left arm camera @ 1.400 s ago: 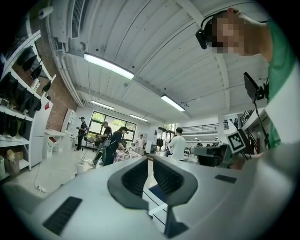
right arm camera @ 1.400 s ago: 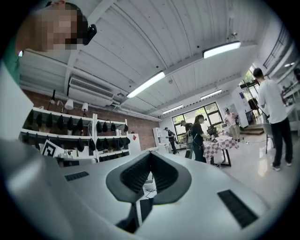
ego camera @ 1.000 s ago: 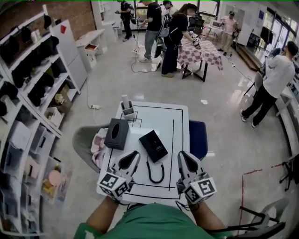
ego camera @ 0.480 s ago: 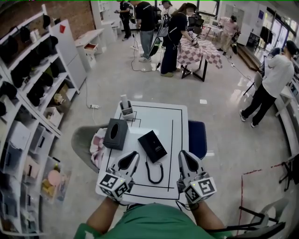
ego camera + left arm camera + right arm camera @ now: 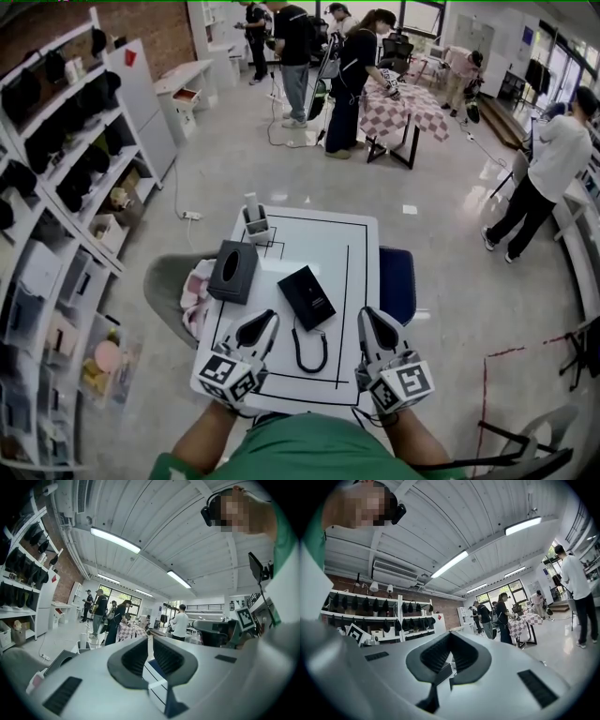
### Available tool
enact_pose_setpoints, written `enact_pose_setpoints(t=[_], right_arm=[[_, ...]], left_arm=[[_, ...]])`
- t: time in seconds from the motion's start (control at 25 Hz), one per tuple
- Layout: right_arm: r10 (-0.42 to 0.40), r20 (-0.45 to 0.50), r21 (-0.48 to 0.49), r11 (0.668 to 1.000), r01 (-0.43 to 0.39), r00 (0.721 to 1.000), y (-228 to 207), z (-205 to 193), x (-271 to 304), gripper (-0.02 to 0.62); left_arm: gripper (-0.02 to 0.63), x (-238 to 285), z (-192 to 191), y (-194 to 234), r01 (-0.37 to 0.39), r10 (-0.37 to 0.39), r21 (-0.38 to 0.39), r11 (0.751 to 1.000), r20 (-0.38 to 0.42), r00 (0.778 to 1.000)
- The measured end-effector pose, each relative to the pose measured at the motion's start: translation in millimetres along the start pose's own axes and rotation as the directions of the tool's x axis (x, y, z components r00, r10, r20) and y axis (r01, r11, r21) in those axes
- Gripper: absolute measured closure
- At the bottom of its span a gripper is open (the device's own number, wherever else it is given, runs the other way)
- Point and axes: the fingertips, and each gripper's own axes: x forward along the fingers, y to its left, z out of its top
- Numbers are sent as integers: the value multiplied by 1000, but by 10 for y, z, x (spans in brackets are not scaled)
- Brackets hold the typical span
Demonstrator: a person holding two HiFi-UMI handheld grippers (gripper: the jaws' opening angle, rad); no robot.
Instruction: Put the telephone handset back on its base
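Telephone [image 5: 307, 295] is lying as one black block with its cord [image 5: 312, 349] looping nearer, its handset possibly sitting on the base already, while the left gripper [image 5: 267, 317] and right gripper [image 5: 367, 314] are hovering clenched, empty, just short.

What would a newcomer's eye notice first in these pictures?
A white table fills the middle of the head view, carrying a flat black device, a black tissue box to its left and a looped black cord nearer the person. At its near edge, the left tool and right tool are both shut and empty.
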Motion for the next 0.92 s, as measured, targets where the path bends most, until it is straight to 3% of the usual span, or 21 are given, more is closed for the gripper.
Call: enact_pose_setpoints(t=[0.92], right_arm=[[28,6,-36,999,-28,1000,-38,65,25,573]], left_arm=[[555,48,5,44,-38,38,-2,999,3,999]])
